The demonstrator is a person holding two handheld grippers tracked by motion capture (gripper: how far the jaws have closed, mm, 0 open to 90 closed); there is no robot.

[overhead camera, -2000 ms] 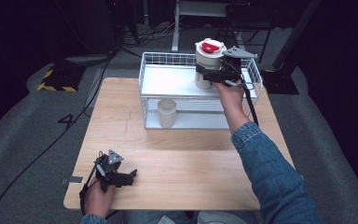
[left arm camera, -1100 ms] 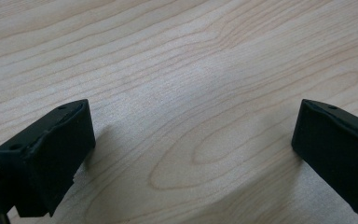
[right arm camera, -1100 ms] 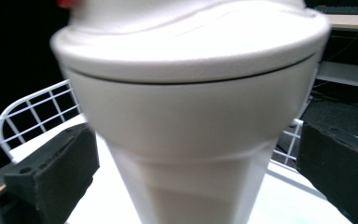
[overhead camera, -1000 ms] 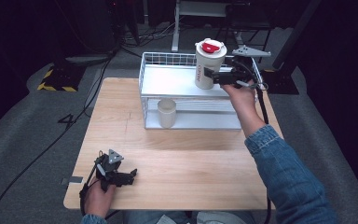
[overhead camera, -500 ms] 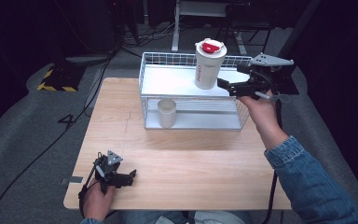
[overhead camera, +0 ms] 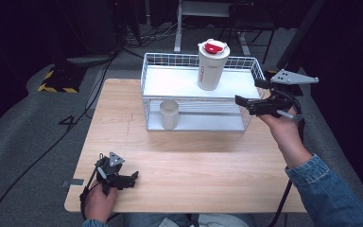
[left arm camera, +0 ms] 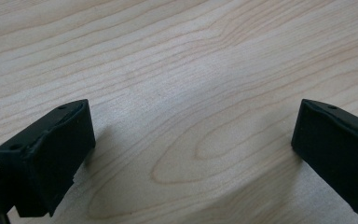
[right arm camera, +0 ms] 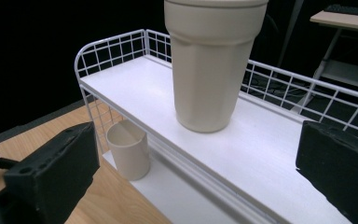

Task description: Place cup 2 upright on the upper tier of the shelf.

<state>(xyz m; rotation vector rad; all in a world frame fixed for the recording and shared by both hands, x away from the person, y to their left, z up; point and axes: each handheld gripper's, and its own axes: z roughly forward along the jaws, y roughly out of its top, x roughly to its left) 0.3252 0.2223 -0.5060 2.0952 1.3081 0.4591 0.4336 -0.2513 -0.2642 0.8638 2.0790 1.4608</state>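
Note:
A tall cream tumbler (overhead camera: 211,65) (right arm camera: 212,65) with a red and white lid stands upright on the top shelf of a white wire rack (overhead camera: 170,82) (right arm camera: 135,88). A small cream cup (overhead camera: 168,114) (right arm camera: 128,148) sits on the rack's lower shelf. My right gripper (overhead camera: 250,97) (right arm camera: 196,172) is open, off the rack's right end and apart from the tumbler. Resting on the wooden table (overhead camera: 194,165) (left arm camera: 177,70) near its front left corner, my left gripper (overhead camera: 131,178) (left arm camera: 191,154) is open with bare wood between its jaws.
The rack stands at the table's far edge. Beyond it lie dark floor, cables and a desk frame (overhead camera: 208,9). A yellow and black striped plate (overhead camera: 56,80) lies on the floor at the left.
My right gripper has let go of the tumbler, opened and pulled back to the right, off the rack's end. The tumbler stays on the top shelf. The left gripper has not moved.

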